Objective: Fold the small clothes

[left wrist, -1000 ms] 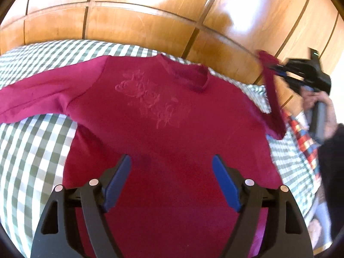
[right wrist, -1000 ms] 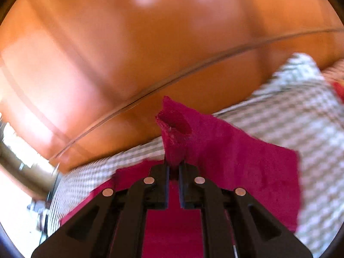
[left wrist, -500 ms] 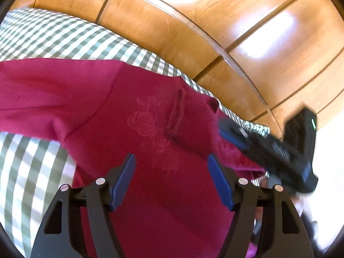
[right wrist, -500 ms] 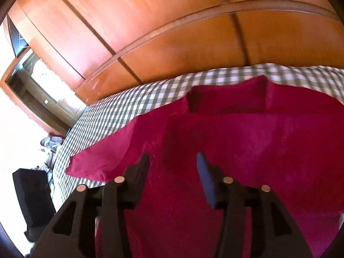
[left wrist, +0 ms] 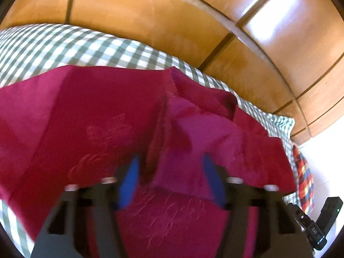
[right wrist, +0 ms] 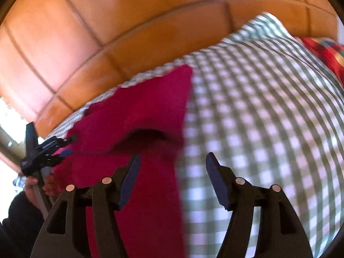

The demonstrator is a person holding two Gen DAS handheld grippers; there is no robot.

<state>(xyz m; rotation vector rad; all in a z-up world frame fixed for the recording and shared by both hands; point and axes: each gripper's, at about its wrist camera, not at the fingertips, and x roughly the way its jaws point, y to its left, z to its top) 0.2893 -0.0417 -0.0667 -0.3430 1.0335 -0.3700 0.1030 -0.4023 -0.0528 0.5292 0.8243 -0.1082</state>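
Note:
A crimson long-sleeved top (left wrist: pixel 86 116) with a faint rose print lies on a green-and-white checked bedspread (left wrist: pixel 64 47). Its right sleeve (left wrist: pixel 200 133) is folded in over the chest. My left gripper (left wrist: pixel 169 176) is open and low over that folded sleeve, its blue pads either side of the cloth. My right gripper (right wrist: pixel 172 172) is open and empty over the right edge of the top (right wrist: pixel 139 111), where red cloth meets the bedspread (right wrist: pixel 258 118). The left gripper also shows at the left of the right wrist view (right wrist: pixel 62 145). The right gripper's body shows at the lower right of the left wrist view.
A glossy wooden panelled headboard (left wrist: pixel 172 17) rises behind the bed. A red, blue and yellow plaid cloth (left wrist: pixel 303 172) lies at the bed's right edge; it also shows in the right wrist view (right wrist: pixel 322 51).
My right gripper let go of the sleeve, laid it over the chest and drew back right to the top's edge. My left gripper moved forward and down over the folded sleeve.

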